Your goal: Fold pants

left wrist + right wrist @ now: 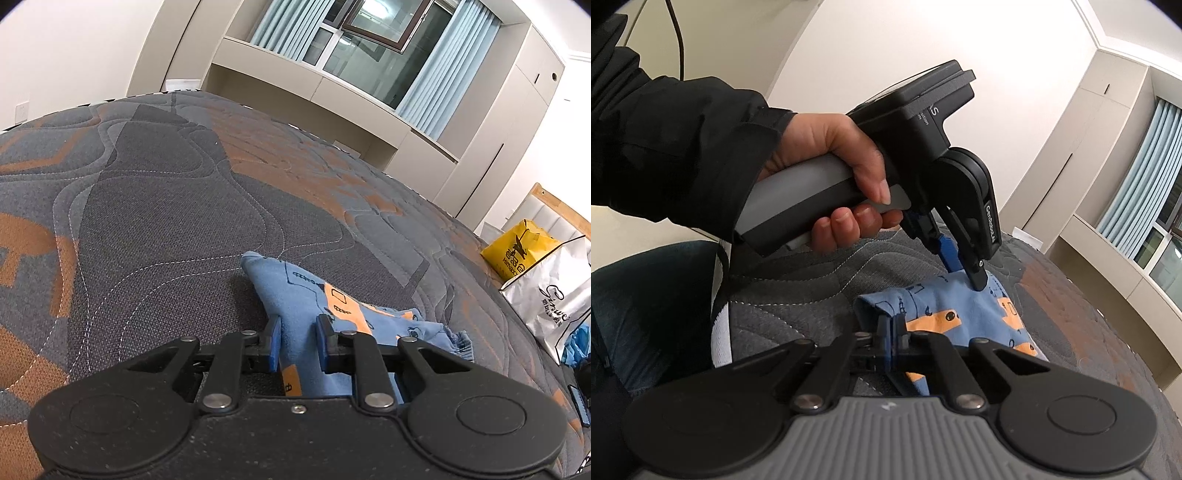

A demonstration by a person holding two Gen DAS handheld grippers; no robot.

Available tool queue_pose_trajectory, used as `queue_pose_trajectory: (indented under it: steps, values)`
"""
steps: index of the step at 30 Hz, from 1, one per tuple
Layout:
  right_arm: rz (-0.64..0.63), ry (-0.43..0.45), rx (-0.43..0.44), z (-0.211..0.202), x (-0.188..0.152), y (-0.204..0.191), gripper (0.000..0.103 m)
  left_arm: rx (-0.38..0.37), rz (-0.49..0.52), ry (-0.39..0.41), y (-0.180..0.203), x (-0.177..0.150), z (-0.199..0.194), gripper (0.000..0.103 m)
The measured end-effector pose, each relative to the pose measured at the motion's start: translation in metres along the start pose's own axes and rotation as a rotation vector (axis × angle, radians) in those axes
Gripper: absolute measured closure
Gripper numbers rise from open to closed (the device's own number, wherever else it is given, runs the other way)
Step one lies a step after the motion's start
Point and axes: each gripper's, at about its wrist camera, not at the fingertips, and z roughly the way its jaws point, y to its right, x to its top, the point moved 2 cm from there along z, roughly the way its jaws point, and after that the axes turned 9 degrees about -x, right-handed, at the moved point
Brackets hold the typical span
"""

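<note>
Mattress fabric (155, 206), dark grey with orange shapes and quilted stitch lines, fills most of both views and carries the small blue pants (314, 295) with the orange print, which lie already gathered into a compact bundle near the edge where the person stands. Behind the bed the room shows a pale built-in cabinet (280, 70), a window with light blue curtains (443, 74), and at the right side a yellow bag (517, 247) beside a white shopping bag (554, 295). The long axis of the pants runs roughly from the left gripper (298, 343) toward the right gripper (891, 338), so each hand has one end of the bundle. The left gripper has its blue pads (274, 343) a little apart with the cloth passing between them; whether the pads press the cloth I cannot tell. In the right wrist view the same gripper (962, 266), held by a hand (834, 162) in a black sleeve (665, 122), comes down on the far edge of the pants (960, 306). The right gripper is closed and seems to pinch a thin fold at the near corner. I judge that the coming move depends on both ends staying level, so that the fold closes along this axis.
</note>
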Motion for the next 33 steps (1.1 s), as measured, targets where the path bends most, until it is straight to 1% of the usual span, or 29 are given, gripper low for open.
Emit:
queue_pose_trajectory:
  steps: [4,8,11,13,14,15,16,17,18,19,20,21,22,23,25,26,28,30,31,32,33]
  values:
    - [-0.012,-0.003,0.007,-0.003,-0.003,-0.004,0.103,-0.004,-0.005,-0.003,-0.001,0.001,0.0,0.082]
    - [0.011,-0.001,0.007,-0.008,-0.005,0.001,0.103,-0.004,-0.006,-0.001,-0.001,0.001,0.0,0.082]
    - [0.018,-0.018,0.007,-0.009,-0.006,0.003,0.102,-0.003,-0.002,-0.004,-0.001,0.001,-0.001,0.079]
    - [0.042,-0.023,-0.004,-0.01,-0.009,0.006,0.094,-0.002,-0.005,0.002,-0.001,0.0,-0.004,0.076]
    - [0.056,-0.027,0.0,-0.012,-0.011,0.01,0.089,0.006,0.0,0.011,-0.001,0.0,-0.008,0.071]
    - [0.066,-0.022,-0.006,-0.017,-0.012,0.017,0.075,0.014,0.013,0.019,0.001,0.0,-0.012,0.063]
    - [0.081,-0.015,-0.037,-0.021,-0.013,0.026,0.064,0.02,0.031,0.028,0.003,0.0,-0.014,0.059]
    - [0.102,-0.008,-0.087,-0.025,-0.015,0.038,0.04,0.028,0.057,0.039,0.007,0.0,-0.017,0.052]
    - [0.12,-0.004,-0.132,-0.028,-0.017,0.05,0.028,0.039,0.087,0.053,0.012,0.0,-0.02,0.043]
    - [0.144,-0.008,-0.19,-0.029,-0.02,0.065,0.027,0.048,0.115,0.067,0.016,0.0,-0.021,0.038]
    - [0.169,-0.019,-0.23,-0.028,-0.023,0.076,0.024,0.059,0.145,0.082,0.021,-0.001,-0.021,0.027]
    - [0.2,-0.033,-0.267,-0.024,-0.025,0.087,0.021,0.073,0.172,0.092,0.027,-0.002,-0.02,0.02]
    - [0.254,-0.053,-0.319,-0.018,-0.028,0.1,0.013,0.086,0.203,0.095,0.033,-0.004,-0.018,0.019]
    - [0.305,-0.068,-0.344,-0.012,-0.03,0.109,0.012,0.092,0.242,0.089,0.04,-0.007,-0.015,0.018]
    - [0.392,-0.085,-0.34,0.001,-0.033,0.119,0.01,0.11,0.341,0.062,0.054,-0.015,-0.006,0.015]
    - [0.409,-0.099,-0.339,0.007,-0.035,0.119,0.006,0.135,0.391,0.045,0.059,-0.019,-0.002,0.014]
    - [0.385,-0.151,-0.371,0.021,-0.041,0.114,0.004,0.205,0.489,0.003,0.065,-0.03,0.008,0.014]
    - [0.311,-0.223,-0.421,0.033,-0.049,0.105,0.003,0.266,0.57,-0.035,0.064,-0.039,0.015,0.013]
    - [0.264,-0.275,-0.454,0.04,-0.057,0.101,0.002,0.293,0.6,-0.041,0.061,-0.043,0.017,0.012]
    - [0.24,-0.299,-0.476,0.041,-0.064,0.098,0.001,0.292,0.605,-0.039,0.057,-0.044,0.016,0.01]
    - [0.267,-0.28,-0.47,0.037,-0.067,0.101,0.001,0.286,0.587,-0.036,0.051,-0.044,0.014,0.008]
